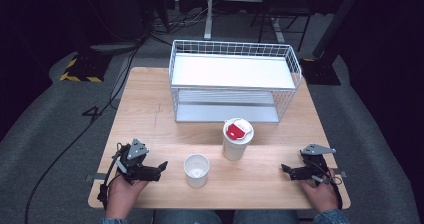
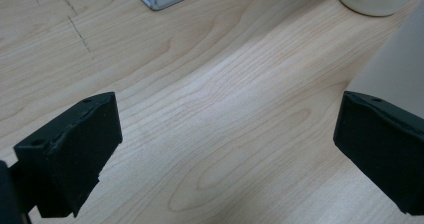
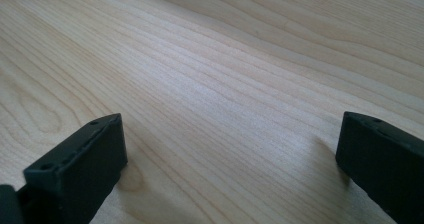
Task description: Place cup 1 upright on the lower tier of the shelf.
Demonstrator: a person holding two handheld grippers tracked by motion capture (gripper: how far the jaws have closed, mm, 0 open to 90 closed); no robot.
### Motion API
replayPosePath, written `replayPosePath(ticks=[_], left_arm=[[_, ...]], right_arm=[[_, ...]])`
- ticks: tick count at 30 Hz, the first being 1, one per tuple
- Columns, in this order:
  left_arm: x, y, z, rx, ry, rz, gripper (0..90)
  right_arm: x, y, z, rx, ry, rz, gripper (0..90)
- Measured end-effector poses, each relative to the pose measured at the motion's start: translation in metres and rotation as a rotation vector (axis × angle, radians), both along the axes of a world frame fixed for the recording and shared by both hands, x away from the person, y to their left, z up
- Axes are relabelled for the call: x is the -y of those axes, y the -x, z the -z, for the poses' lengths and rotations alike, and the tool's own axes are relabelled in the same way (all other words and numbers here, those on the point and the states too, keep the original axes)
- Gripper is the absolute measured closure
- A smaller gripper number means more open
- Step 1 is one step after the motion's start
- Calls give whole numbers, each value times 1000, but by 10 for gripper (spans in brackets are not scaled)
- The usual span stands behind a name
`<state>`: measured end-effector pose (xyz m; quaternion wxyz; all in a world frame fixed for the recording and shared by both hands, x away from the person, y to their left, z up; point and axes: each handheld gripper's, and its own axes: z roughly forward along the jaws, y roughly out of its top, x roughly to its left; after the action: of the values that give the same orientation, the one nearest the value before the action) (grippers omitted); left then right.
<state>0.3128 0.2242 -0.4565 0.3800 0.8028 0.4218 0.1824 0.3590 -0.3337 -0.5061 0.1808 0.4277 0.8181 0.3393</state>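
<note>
Both grippers rest near the tabletop's front edge, jaws spread wide, gripping nothing. The left gripper sits just beside the open paper cup, perhaps touching; the right gripper stands apart from the lidded cup.

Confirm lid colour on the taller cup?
The taller cup is white; its lid is white with a red centre, best seen in the high view.

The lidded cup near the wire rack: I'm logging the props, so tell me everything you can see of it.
The lidded cup is a tall off-white cup, paper by the look of it, capped with a white lid that carries a red patch on top. It stands upright on the wooden table, just in front of the white wire rack and beside the smaller open cup, apart from it. Nothing touches it except the table. The left gripper view shows its base with a red mark.
</note>
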Motion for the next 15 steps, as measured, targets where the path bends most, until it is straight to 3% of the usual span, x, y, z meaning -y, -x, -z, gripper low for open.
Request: replayPosePath(ticks=[5,15], left_arm=[[1,6,-9,23,-1,13,0],[12,16,-28,63,51,61,0]], right_arm=[[0,0,0,0,0,0,2],[0,0,0,-1,-1,-1,2]])
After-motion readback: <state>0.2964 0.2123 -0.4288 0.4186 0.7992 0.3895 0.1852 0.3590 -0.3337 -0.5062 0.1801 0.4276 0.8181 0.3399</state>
